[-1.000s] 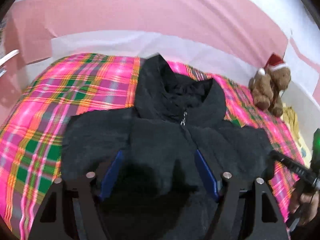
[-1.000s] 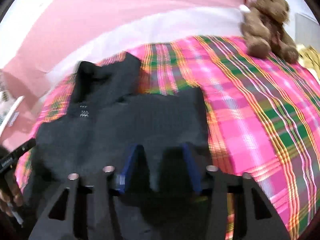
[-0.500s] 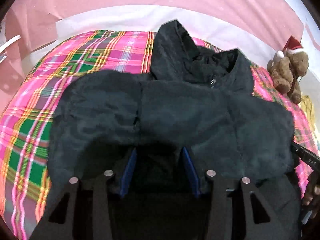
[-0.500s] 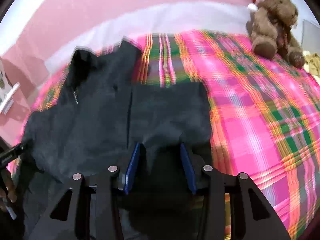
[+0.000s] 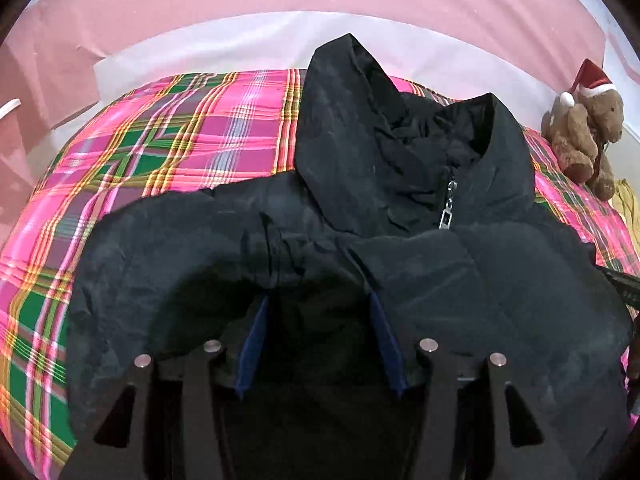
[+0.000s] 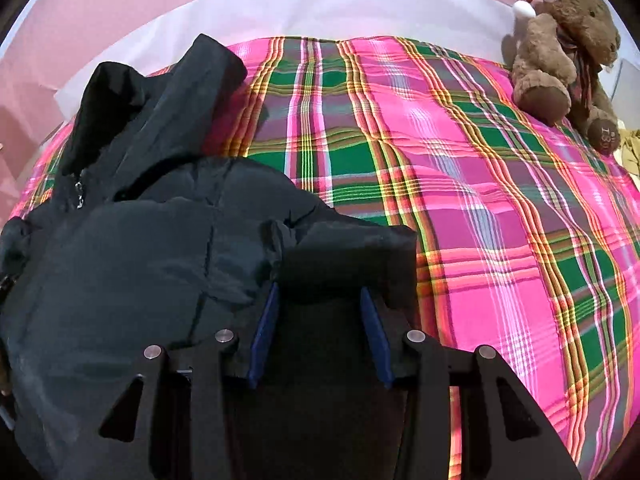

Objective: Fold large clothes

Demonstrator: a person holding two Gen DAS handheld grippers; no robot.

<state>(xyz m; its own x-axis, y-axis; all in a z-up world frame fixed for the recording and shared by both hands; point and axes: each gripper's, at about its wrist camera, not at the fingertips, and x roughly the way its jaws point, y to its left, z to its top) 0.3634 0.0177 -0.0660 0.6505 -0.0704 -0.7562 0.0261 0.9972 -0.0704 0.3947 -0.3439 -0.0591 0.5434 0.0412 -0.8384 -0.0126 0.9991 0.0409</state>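
A large black hooded jacket [image 5: 400, 208] lies front up on the plaid bed cover [image 5: 192, 140], hood toward the wall and zip pull showing at the collar. My left gripper [image 5: 318, 304] is shut on a thick bunch of the jacket's lower left part, blue pads pressed into the fabric. In the right wrist view the jacket [image 6: 140, 248] fills the left half. My right gripper [image 6: 320, 296] is shut on a thick fold at the jacket's right edge, next to the bare plaid cover [image 6: 500, 220].
A brown teddy bear [image 6: 560, 52] in a Santa hat sits at the bed's far right corner; it also shows in the left wrist view [image 5: 584, 132]. A pink and white wall [image 5: 280, 8] runs behind the bed. Yellow cloth [image 6: 628, 148] lies beyond the bear.
Both grippers have closed on the jacket's lower part and carried it up toward the collar, so the fabric is now bunched over the body. The jaws were wider one second ago.
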